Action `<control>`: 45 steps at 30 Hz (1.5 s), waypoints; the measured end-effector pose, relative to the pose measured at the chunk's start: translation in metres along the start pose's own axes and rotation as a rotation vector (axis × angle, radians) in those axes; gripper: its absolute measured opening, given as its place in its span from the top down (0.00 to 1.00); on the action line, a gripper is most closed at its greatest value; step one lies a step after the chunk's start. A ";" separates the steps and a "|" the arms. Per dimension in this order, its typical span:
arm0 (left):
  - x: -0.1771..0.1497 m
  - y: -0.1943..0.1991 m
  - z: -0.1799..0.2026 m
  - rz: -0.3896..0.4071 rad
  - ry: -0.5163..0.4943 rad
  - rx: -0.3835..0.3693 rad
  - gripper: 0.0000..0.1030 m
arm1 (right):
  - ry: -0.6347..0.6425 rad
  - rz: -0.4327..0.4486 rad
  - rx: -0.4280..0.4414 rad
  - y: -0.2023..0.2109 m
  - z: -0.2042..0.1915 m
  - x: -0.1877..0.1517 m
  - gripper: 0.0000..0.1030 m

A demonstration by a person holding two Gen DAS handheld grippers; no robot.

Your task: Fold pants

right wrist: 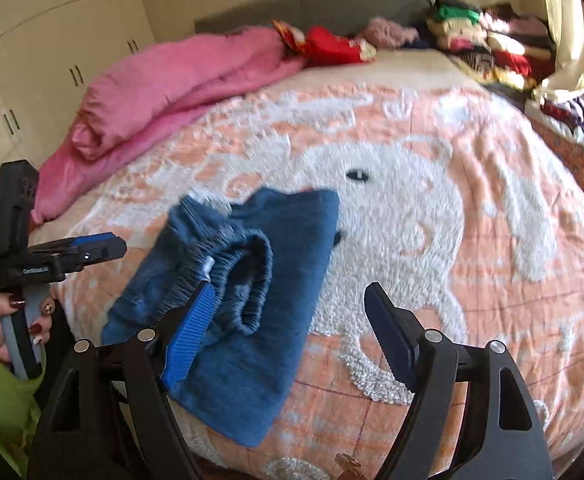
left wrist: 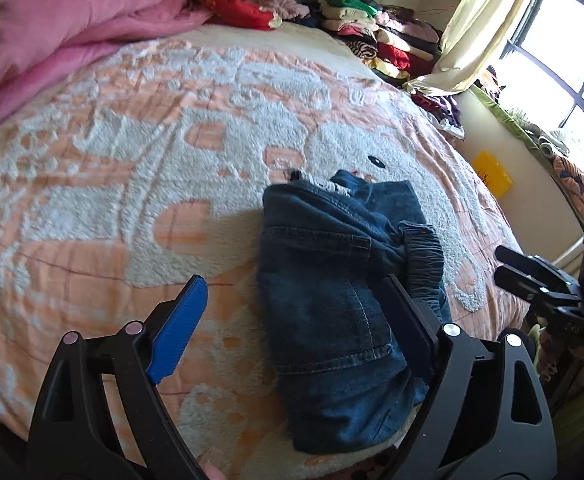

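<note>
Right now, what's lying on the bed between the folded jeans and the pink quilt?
Nothing but bare bedspread: in the right wrist view, only the peach-and-white cover stretches from the folded jeans to the pink quilt.

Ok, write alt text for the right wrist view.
Folded blue denim pants lie on a peach and white blanket, just released by the open right claw in the foreground. At left, a hand holds the left claw; a pink quilt lies behind.

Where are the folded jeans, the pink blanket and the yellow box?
folded jeans (left wrist: 332,300), left wrist view, middle of the denim.
pink blanket (right wrist: 163,92), right wrist view, centre of the bundle.
yellow box (left wrist: 492,174), left wrist view, its top face.
</note>
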State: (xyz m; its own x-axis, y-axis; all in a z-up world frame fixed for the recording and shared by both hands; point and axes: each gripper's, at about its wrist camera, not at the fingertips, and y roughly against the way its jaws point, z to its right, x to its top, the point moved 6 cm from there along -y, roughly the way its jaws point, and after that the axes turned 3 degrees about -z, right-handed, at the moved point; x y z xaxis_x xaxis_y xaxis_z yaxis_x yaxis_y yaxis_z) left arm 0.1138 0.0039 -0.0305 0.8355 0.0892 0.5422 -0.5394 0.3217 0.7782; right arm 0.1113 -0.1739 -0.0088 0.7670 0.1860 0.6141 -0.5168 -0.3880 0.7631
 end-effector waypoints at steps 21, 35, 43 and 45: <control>-0.011 -0.057 0.012 -0.092 -0.037 -0.007 0.22 | -0.082 -0.170 0.137 -0.077 -0.007 -0.010 0.25; -0.004 -0.057 0.024 -0.075 -0.040 -0.020 0.63 | 0.025 -0.134 0.189 -0.078 -0.031 0.000 0.72; 0.007 -0.045 0.032 -0.046 -0.047 -0.045 0.68 | 0.066 -0.075 0.171 -0.059 -0.044 0.014 0.74; 0.012 -0.041 0.033 -0.035 -0.046 -0.048 0.69 | 0.076 -0.064 0.165 -0.057 -0.045 0.019 0.74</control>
State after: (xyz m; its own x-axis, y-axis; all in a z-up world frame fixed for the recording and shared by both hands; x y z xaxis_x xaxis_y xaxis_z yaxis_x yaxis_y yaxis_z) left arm 0.1424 -0.0392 -0.0458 0.8476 0.0342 0.5295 -0.5032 0.3685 0.7817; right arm 0.1378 -0.1080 -0.0314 0.7622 0.2799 0.5837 -0.3941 -0.5146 0.7615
